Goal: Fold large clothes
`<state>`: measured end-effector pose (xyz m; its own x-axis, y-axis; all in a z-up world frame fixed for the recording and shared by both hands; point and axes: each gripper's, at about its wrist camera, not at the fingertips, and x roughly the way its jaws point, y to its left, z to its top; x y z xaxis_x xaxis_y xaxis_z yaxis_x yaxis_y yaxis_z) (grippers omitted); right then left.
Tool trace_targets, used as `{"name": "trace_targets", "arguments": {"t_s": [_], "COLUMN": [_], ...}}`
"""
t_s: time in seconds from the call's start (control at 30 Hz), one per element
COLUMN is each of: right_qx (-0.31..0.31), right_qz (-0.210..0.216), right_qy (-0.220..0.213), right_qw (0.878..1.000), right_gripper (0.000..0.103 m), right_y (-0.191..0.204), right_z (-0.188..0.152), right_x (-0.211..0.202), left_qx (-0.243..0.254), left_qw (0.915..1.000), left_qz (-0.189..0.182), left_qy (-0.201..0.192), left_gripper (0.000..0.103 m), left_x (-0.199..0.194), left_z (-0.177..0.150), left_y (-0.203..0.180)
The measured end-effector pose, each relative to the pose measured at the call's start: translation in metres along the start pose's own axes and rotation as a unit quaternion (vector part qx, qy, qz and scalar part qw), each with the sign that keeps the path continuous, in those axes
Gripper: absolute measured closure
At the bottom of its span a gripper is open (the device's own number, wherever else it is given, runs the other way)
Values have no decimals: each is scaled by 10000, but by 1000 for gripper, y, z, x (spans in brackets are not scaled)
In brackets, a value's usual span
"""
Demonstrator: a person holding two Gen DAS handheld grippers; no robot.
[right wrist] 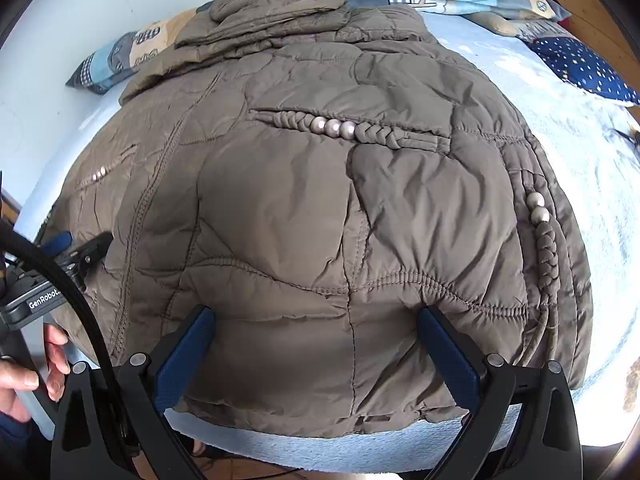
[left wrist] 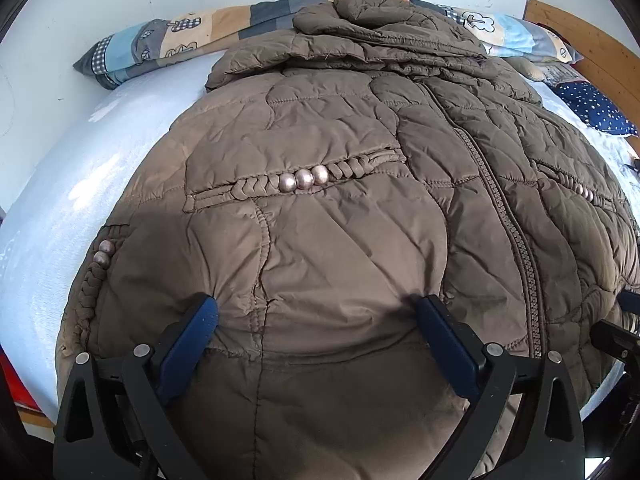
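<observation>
On bed (left wrist: 60, 184), brown jacket (left wrist: 320, 232)

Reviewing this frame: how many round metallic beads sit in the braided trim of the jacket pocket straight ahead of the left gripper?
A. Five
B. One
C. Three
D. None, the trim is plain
C. In the left wrist view three shiny beads sit side by side in the middle of the braided pocket trim on the brown quilted jacket.

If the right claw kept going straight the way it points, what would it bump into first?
Most likely the brown quilted jacket: the right claw stands open, angled down over its hem, apparently already touching.
</observation>
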<state>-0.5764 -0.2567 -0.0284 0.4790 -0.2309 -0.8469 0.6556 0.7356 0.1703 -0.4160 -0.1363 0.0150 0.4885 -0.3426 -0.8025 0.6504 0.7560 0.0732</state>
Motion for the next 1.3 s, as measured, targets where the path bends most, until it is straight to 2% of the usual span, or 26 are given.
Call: {"name": "trace_targets", "arguments": {"t_s": [0.13, 0.2, 0.27, 0.3, 0.37, 0.4, 0.47, 0.53, 0.6, 0.67, 0.73, 0.77, 0.8, 0.87, 1.0, 1.13, 1.2, 1.3], "right_qx": [-11, -129, -238, -204, -44, 21, 193, 494, 844, 1209, 1605, 1903, 2039, 2049, 2126, 2313, 2380, 2327], "right_qz": [208, 337, 622, 913, 1382, 1409, 1169, 1107, 998, 574, 341, 523, 703, 745, 992, 1055, 1194, 1180], "right_qy": [120, 70, -86, -181, -417, -595, -959, -1200, -1286, -1081, -803, -658, -564, -461, -302, -188, -102, 45], "right_qw": [9997, 9993, 9977, 9955, 9895, 9882, 9883, 9853, 9830, 9851, 9832, 9781, 9748, 9749, 9716, 9670, 9638, 9654], "right_gripper": [0, 2, 17, 26, 27, 27, 26, 26, 26, 26, 27, 28, 28, 28, 28, 28, 28, 28], "right_y": [4, 1, -4, -8, -21, -31, -50, -78, -108, -138, -161, -173, -177, -175, -172, -177, -176, -171], "right_z": [4, 4, 2, 1, 0, -2, -3, -5, -7, -8, -13, -17, -19, -19, -20, -20, -20, -19], "right_x": [-4, -12, -23, -32, -53, -65, -86, -102, -110, -108, -100, -92, -86, -79, -68, -59, -57, -50], "left_qx": [77, 150, 276, 307, 364, 353, 162, -184, -558, -903, -1473, -1904, -2095, -2324, -2320, -2336, -2359, -2311], "left_qw": [9999, 9999, 9996, 9995, 9991, 9989, 9992, 9990, 9977, 9951, 9863, 9764, 9708, 9634, 9594, 9556, 9528, 9518], "left_qz": [30, -23, -35, -20, -42, -71, -222, -385, -353, -146, -334, -718, -914, -1085, -1374, -1450, -1544, -1639], "left_qy": [-95, 7, 58, -2, -211, -286, -303, -91, 131, 369, 656, 723, 734, 775, 827, 1057, 1128, 1175], "left_gripper": [3, 3, 3, 3, 3, 3, 3, 3, 3, 3, 3, 3, 3, 3, 7, 26, 28, 28], "left_x": [-3, -6, -13, -19, -36, -44, -57, -60, -57, -50, -40, -36, -34, -30, -25, -12, -7, -4], "left_z": [0, 4, 8, 9, 13, 15, 20, 22, 18, 10, 0, -5, -7, -11, -14, -21, -23, -25], "left_y": [0, 1, 3, 5, 13, 20, 43, 77, 112, 145, 177, 192, 198, 208, 206, 204, 205, 201]}}
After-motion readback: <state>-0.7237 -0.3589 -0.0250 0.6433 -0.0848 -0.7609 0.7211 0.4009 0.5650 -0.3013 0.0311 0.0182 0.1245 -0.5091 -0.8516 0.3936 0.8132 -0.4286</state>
